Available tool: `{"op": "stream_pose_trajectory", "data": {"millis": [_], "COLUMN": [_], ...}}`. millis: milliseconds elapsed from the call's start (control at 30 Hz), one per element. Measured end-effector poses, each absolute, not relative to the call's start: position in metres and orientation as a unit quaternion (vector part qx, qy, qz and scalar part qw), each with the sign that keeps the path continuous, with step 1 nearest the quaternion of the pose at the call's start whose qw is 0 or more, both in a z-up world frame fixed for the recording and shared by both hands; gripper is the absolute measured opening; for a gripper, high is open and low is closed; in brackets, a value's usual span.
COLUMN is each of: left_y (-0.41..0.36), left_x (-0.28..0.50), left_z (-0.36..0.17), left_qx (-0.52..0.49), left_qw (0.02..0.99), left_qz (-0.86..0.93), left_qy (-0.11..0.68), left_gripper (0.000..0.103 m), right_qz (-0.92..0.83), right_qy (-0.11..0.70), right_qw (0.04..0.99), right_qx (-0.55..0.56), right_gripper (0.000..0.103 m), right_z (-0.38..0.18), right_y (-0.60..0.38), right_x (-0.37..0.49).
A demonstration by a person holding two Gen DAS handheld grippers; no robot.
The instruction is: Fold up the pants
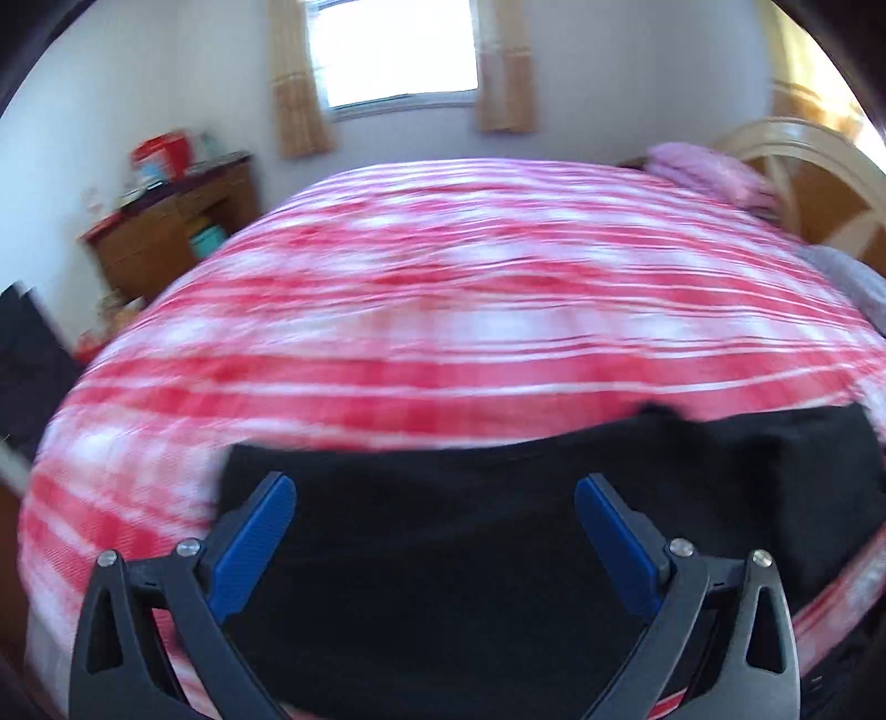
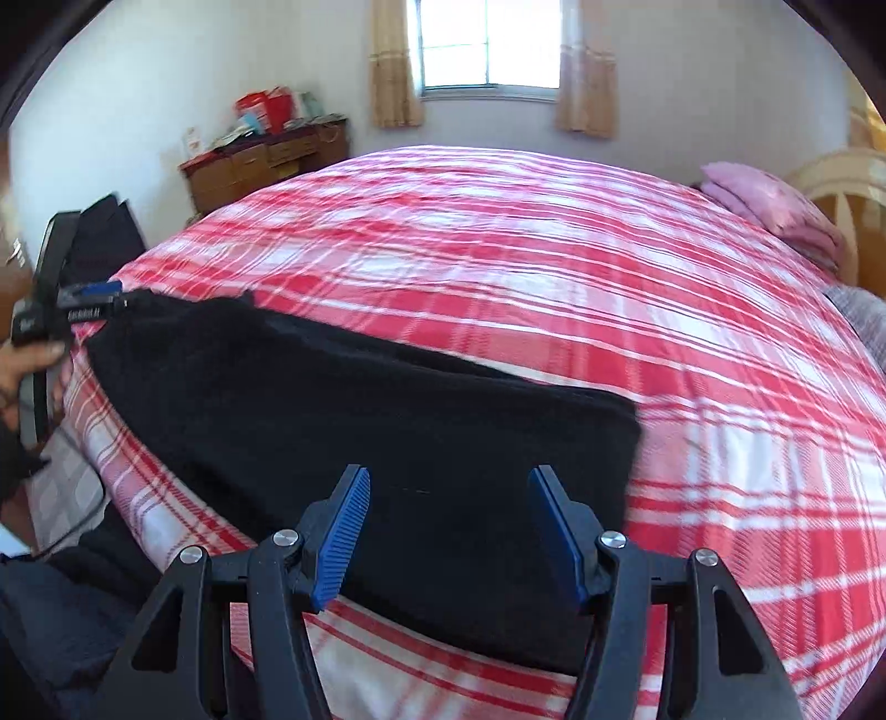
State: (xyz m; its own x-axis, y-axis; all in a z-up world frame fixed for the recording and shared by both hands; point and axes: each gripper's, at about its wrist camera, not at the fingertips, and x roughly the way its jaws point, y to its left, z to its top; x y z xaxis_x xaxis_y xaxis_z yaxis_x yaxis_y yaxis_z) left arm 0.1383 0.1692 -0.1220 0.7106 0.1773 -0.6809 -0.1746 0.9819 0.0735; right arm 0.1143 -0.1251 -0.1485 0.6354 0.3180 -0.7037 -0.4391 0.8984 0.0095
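- Black pants are seen laid out as a long flat band along the near edge of the bed, on a red and white plaid bedspread
- From the right wrist view, the band is seen to run from the bed's left edge, where the far end lies, toward the near edge, where a squared end stops well short of the right side
- The right gripper is held over the near end of the pants with its blue pads spread wide; nothing is gripped between them
- The left gripper is seen over the other stretch of the pants, its blue-padded fingers likewise set wide apart with only black cloth behind the gap; whether cloth is touched cannot be told
- In the right wrist view, the left gripper is also seen at the far left end of the pants, just beside the cloth's corner, held by a hand
- A pink pillow is seen at the far right corner of the bed, against a cream headboard
- A wooden dresser with red items on top is placed beyond the bed's far left corner, below a curtained window
- The left wrist view is blurred, so finer detail of the bedspread cannot be made out
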Motion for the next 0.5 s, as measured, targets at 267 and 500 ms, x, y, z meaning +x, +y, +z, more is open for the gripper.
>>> {"op": "stream_pose_trajectory", "data": {"millis": [267, 500], "left_y": [0.24, 0.232], "left_x": [0.123, 0.126], "left_z": [-0.148, -0.17], "left_qx": [-0.05, -0.04], "left_qw": [0.908, 0.906], "left_qz": [0.155, 0.143], "left_qy": [0.386, 0.396], "left_gripper": [0.103, 0.103], "right_qz": [0.228, 0.219], "right_qy": [0.374, 0.378], "right_qw": [0.893, 0.894], "right_qx": [-0.101, -0.097], "right_gripper": [0.061, 0.061], "right_z": [-0.163, -0.17], "right_y": [-0.101, -0.103], "right_x": [0.109, 0.107]}}
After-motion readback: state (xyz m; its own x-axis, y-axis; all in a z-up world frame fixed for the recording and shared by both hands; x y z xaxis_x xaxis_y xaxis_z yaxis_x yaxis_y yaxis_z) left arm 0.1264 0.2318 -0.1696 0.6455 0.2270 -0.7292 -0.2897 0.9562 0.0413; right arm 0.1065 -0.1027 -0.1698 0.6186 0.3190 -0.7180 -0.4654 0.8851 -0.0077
